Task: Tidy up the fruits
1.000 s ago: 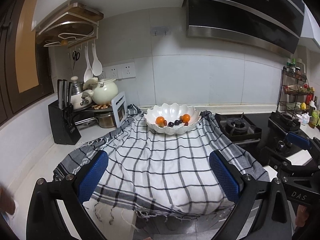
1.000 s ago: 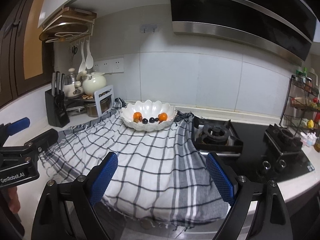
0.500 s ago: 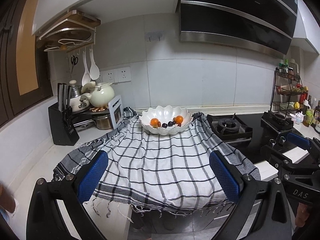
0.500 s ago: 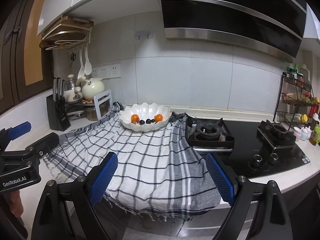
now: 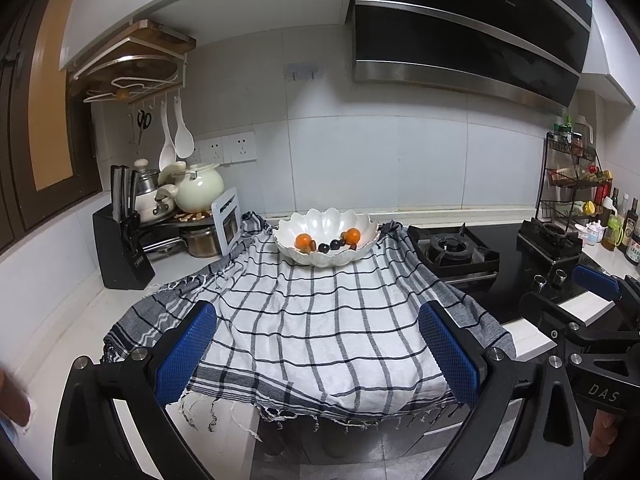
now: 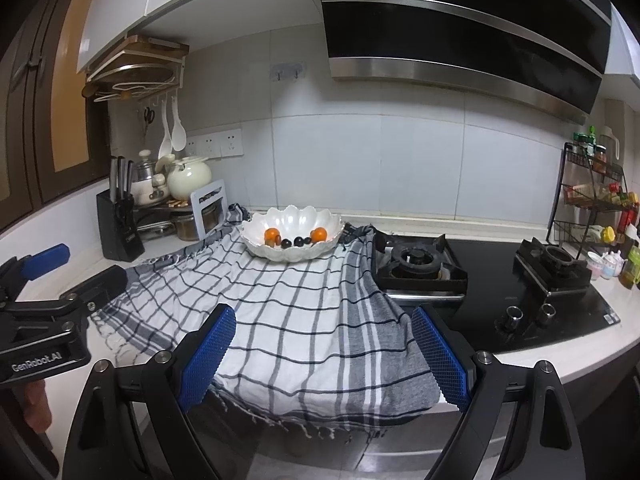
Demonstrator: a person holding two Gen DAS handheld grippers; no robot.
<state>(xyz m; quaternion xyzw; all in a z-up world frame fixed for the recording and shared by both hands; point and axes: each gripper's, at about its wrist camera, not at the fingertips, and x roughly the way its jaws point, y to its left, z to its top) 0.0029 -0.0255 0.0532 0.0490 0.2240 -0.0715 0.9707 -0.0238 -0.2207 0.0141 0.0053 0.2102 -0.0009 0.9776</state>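
The fruits are seen gathered in a white scalloped bowl (image 5: 327, 240) that stands on a checked cloth (image 5: 312, 320) spread over the counter (image 5: 76, 320), well ahead of both pairs of tongs. Two orange fruits (image 5: 303, 240) (image 5: 352, 235) lie toward either side of the bowl's floor, and several small dark fruits (image 5: 331, 245) are lined up between them.

The orange pieces are judged to be small, round and light, with smooth skins that may roll or slip under a pad. A hold across the widest part, with gentle pressure, is advised. The dark ones look smaller still and probably softer, so bruising is to be expected if they are squeezed hard. The bowl is taken for ceramic: stiff, breakable, and liable to slide with the cloth if it is pushed at the rim.

The left tongs (image 5: 320, 356) are seen spread wide with nothing between the blue pads, held above the near edge of the cloth, where its fringe hangs over the counter's front. The right tongs (image 6: 326, 360) are likewise spread wide and empty, and are set just beside the left ones, nearer the gas hob (image 6: 418, 264). From both, the bowl lies straight ahead and far off, close to the tiled wall. No fruit is touched by either pair. A knife block (image 5: 124, 248) stands well to the left of the bowl.
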